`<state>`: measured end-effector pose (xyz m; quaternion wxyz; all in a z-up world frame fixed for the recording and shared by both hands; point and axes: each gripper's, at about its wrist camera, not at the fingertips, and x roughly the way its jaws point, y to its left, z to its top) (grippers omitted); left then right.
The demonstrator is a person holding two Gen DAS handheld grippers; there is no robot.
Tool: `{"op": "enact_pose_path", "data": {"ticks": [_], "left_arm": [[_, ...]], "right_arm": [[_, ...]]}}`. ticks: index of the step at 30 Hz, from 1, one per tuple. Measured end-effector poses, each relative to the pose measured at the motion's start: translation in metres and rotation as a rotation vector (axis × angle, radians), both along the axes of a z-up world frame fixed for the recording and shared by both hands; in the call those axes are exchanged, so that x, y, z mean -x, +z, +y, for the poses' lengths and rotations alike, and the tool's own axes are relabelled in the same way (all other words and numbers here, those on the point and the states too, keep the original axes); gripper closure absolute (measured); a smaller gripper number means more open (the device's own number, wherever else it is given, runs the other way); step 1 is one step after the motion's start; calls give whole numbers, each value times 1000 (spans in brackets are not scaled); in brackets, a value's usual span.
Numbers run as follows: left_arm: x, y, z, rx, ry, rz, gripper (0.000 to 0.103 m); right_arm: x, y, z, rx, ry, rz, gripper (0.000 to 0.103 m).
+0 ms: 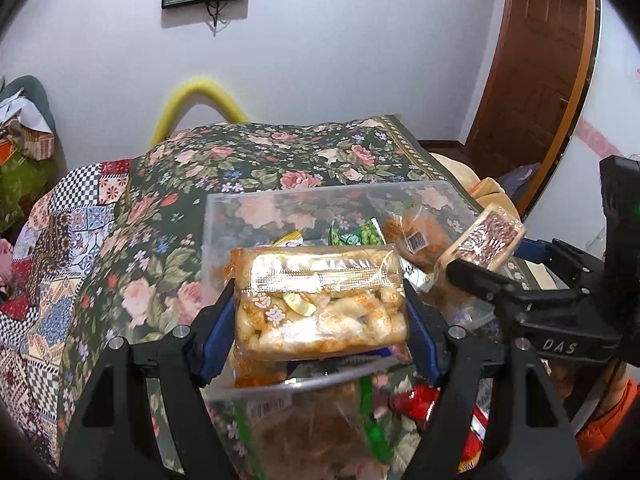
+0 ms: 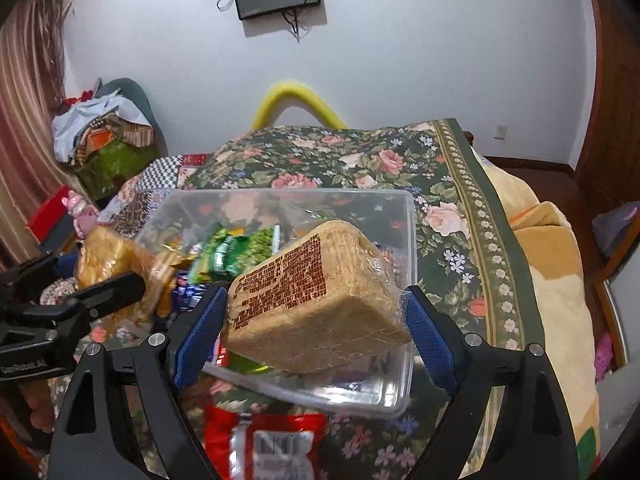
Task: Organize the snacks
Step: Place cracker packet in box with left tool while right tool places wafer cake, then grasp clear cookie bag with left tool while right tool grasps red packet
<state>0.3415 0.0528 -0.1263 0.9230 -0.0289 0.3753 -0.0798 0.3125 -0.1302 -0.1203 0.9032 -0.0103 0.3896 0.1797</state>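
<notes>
My left gripper (image 1: 320, 312) is shut on a clear bag of pale puffed snacks (image 1: 320, 304) and holds it above the near rim of a clear plastic bin (image 1: 280, 200). My right gripper (image 2: 316, 316) is shut on a tan wrapped cake block (image 2: 320, 296) with brown print, held over the same bin (image 2: 404, 216); this block also shows in the left wrist view (image 1: 480, 242). Inside the bin lie a green packet (image 2: 232, 252), a yellow packet (image 1: 288, 238) and an orange snack bag (image 1: 416, 232). The left gripper and its bag (image 2: 108, 256) appear at the left of the right wrist view.
The bin sits on a bed with a floral cover (image 1: 256, 152). A red packet (image 2: 272, 440) lies in front of the bin, with more packets (image 1: 440, 400) near it. A beige blanket (image 2: 560, 280) is at the right and a brown door (image 1: 536, 60) beyond.
</notes>
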Motion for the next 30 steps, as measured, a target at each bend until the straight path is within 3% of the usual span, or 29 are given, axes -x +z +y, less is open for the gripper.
{"op": "enact_pose_path", "data": {"ticks": [7, 14, 30], "left_arm": [[-14, -14, -2, 24, -9, 57, 29], [-11, -10, -2, -1, 15, 47, 28], [45, 17, 16, -5, 43, 14, 14]], "right_arm": [[-4, -1, -4, 10, 16, 1, 15], [0, -1, -6, 25, 25, 15, 15], [35, 19, -25, 12, -3, 18, 13]]}}
